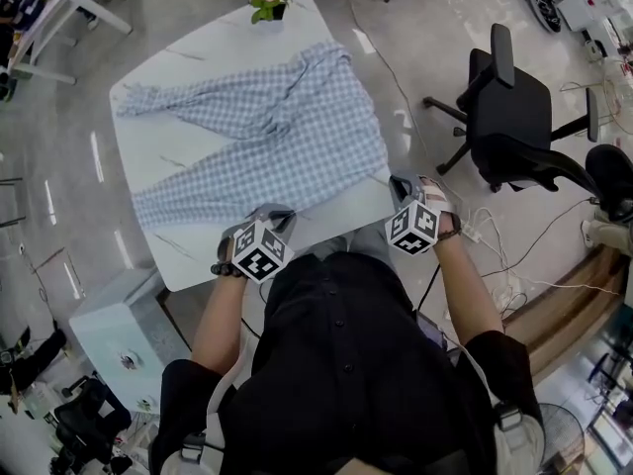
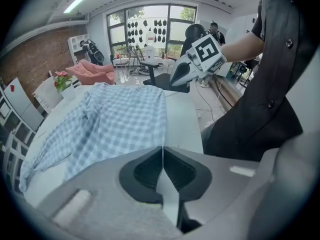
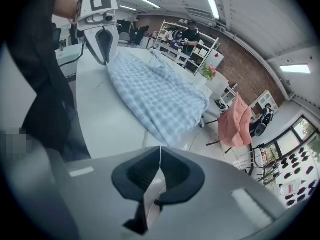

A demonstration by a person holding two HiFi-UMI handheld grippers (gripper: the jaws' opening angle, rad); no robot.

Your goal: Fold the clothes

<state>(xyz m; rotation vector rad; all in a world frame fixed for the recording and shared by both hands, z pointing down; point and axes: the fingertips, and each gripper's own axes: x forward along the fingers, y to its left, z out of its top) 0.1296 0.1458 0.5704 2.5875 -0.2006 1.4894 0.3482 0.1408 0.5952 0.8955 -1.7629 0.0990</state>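
**Both grippers shut and empty at the near edge**

The white table (image 1: 193, 255) carries the checked trousers (image 1: 277, 137) spread flat, legs running left and waist to the right, which I judge is laid open for a first fold. The black office chair (image 1: 509, 107) stands well clear. My left gripper (image 1: 269, 216) and right gripper (image 1: 404, 186) hover near the cloth's near side, jaws closed on nothing. Only the flower pot (image 1: 269, 0) crowds the far edge.
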